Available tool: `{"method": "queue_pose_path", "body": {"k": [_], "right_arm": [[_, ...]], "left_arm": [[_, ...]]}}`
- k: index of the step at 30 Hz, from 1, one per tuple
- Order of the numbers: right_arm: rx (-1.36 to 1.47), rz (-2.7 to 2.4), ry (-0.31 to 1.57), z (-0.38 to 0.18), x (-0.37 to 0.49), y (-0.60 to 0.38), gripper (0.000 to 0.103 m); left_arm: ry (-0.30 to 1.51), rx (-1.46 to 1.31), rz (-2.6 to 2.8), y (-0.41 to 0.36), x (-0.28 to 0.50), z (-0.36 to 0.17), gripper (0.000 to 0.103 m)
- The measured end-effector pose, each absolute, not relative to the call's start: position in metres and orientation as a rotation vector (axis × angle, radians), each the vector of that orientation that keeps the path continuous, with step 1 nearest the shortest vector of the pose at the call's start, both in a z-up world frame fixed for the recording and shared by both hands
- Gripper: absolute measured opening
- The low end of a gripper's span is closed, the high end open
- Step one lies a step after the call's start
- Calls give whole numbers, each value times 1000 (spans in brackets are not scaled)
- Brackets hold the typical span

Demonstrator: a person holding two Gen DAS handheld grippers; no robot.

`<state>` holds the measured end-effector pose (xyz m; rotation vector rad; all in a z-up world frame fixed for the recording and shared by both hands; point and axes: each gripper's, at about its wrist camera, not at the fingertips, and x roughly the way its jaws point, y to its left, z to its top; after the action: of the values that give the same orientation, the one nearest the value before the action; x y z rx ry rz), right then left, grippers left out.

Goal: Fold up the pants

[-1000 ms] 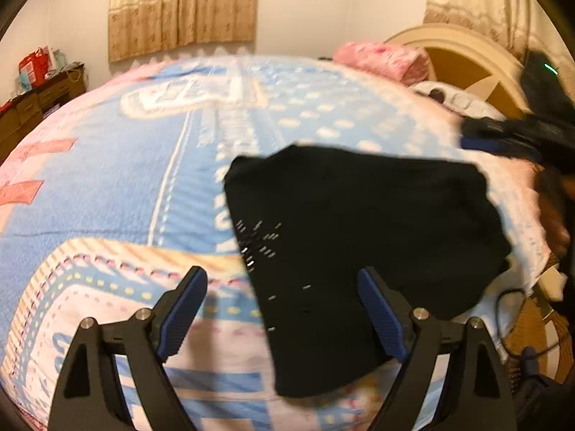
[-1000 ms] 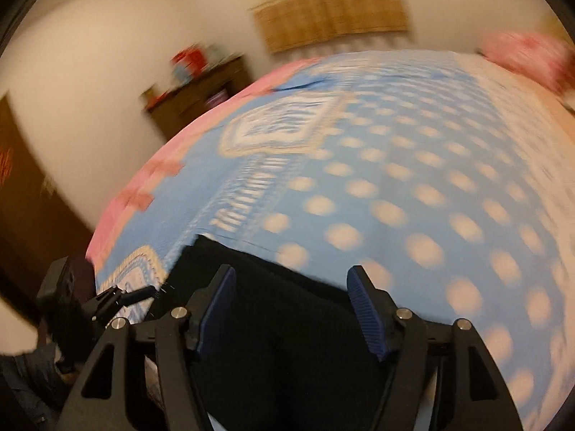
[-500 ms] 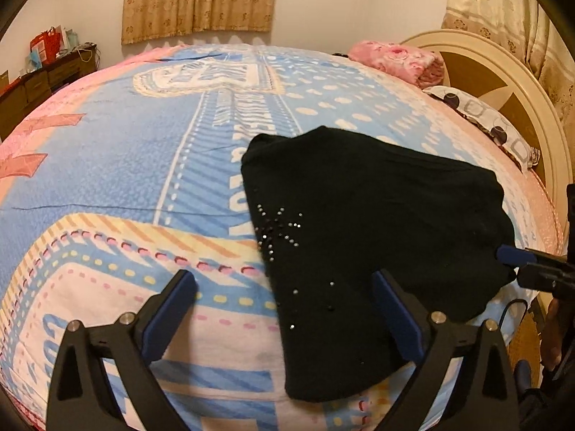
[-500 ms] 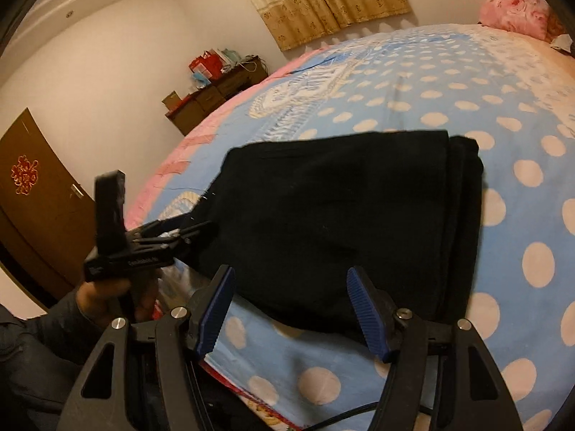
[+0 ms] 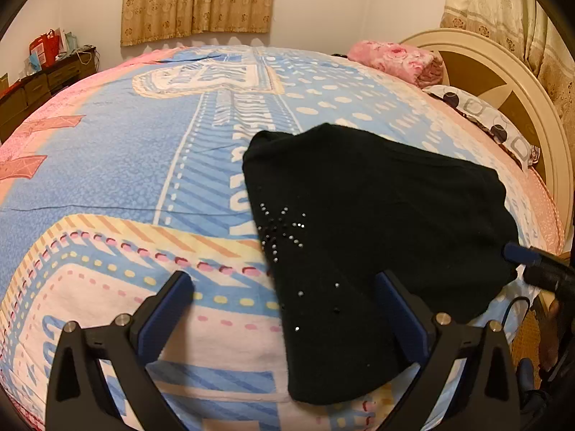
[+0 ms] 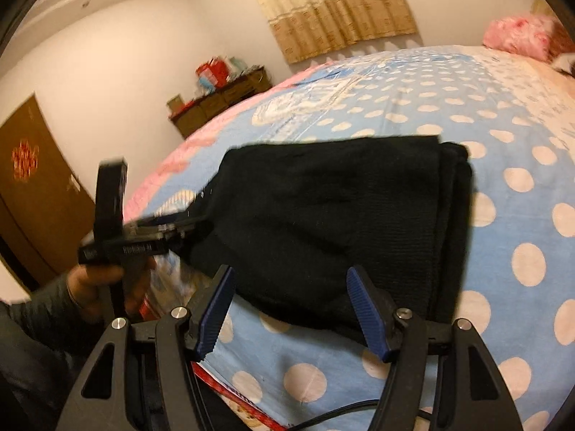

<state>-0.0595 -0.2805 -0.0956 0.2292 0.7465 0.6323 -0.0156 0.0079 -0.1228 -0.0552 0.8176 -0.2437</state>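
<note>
Pants' [image 5: 377, 215] rhinestones in left view only

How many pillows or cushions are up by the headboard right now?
2: a pink floral pillow at the far corner, and a white circle-patterned pillow beside it against the cream headboard. More may be hidden.

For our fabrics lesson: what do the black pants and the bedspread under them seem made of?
Black pants: likely a matte fine-rib knit, ribbing visible near the edge, with small shiny studs. Bedspread: seemingly soft printed woven cloth, pebbly texture, no sheen.
</note>
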Motion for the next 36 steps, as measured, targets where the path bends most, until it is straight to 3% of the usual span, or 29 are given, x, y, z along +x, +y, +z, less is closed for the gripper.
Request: {"method": "queue_pose_path", "body": {"k": [23,27,36], "right_arm": [[364,432,702,-90,-30,-344,66],[234,330,778,-99,-8,-330,66],[385,395,805,-106,11,-351,66]], "left_arm": [[747,12,-163,7,12,-103,103],[760,40,-174,1,17,-109,103],[768,9,-230,-4,27,-112,103]]}}
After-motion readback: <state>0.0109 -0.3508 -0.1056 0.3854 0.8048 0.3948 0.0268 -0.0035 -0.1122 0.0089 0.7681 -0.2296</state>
